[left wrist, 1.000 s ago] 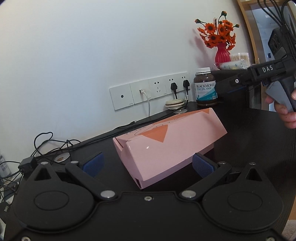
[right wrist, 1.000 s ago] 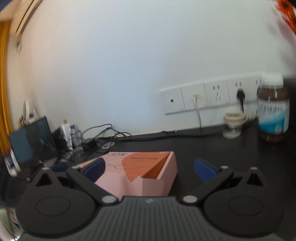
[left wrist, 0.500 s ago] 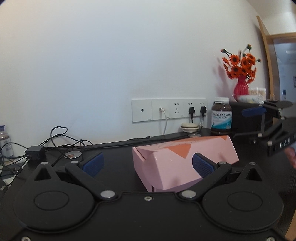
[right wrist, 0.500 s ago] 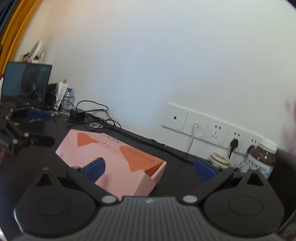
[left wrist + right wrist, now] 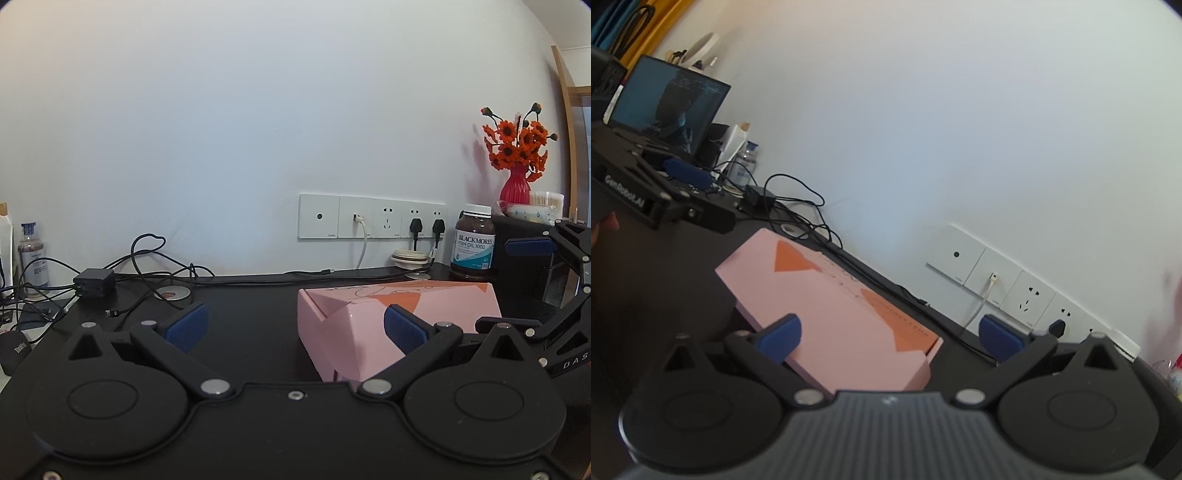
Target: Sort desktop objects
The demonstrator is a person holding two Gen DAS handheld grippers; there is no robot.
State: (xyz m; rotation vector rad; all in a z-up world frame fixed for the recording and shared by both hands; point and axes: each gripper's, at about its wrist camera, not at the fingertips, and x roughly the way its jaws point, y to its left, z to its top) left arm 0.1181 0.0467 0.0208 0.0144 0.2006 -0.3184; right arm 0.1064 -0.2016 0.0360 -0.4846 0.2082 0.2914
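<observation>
A pink box (image 5: 369, 317) with orange triangles lies flat on the black desk (image 5: 251, 317). My left gripper (image 5: 295, 328) is open and low over the desk; the box's near end sits behind its right pad (image 5: 404, 328), and nothing is between the pads. In the right wrist view the same pink box (image 5: 831, 299) lies just beyond my right gripper (image 5: 890, 338), which is open, tilted, and holds nothing. Each gripper shows in the other's view: the right gripper (image 5: 524, 286) past the box's far end, the left gripper (image 5: 701, 195) at upper left.
A fish oil bottle (image 5: 474, 243), a red vase of orange flowers (image 5: 517, 162) and a cotton-swab tub stand at the back right. Wall sockets (image 5: 373, 221) carry plugs. Cables and a black adapter (image 5: 94, 282) clutter the back left. A laptop screen (image 5: 665, 107) stands further left.
The left view has levelled out and swung left, so the box now sits to its right. The right gripper has tilted and closed in on the box. The box has not moved.
</observation>
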